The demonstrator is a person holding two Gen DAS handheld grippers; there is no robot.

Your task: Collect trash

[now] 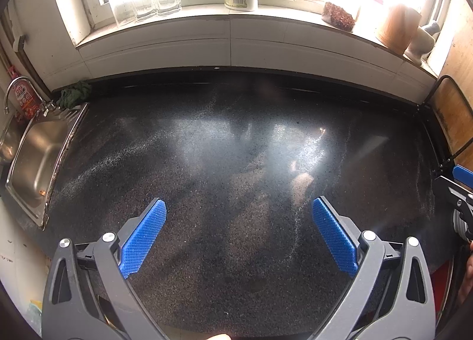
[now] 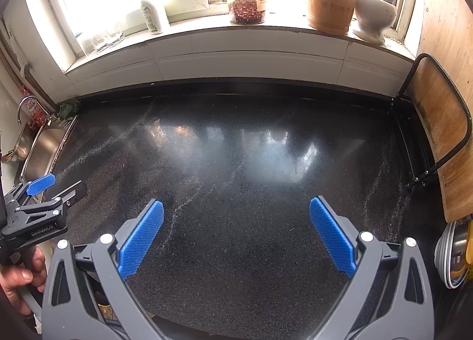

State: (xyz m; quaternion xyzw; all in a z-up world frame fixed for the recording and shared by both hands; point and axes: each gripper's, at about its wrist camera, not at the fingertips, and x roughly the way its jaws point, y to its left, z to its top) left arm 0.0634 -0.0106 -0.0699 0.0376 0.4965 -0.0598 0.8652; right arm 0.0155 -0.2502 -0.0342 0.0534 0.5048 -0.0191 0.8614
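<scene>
Trash: none identifiable on the dark countertop [image 1: 236, 147]. Left gripper [image 1: 239, 207] hovers level above countertop, jaws spread wide, holding nothing. Right gripper [image 2: 236, 207] likewise spread, empty, alongside. Sink [image 1: 38, 156] at countertop's left end.

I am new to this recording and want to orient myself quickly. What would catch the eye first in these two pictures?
First, the two open grippers, left gripper and right gripper, with blue pads spread wide above the dark speckled countertop. Next, the bright window sill behind, bearing a white bottle, a jar of red flakes and a wooden canister. A steel sink lies at the left.
</scene>
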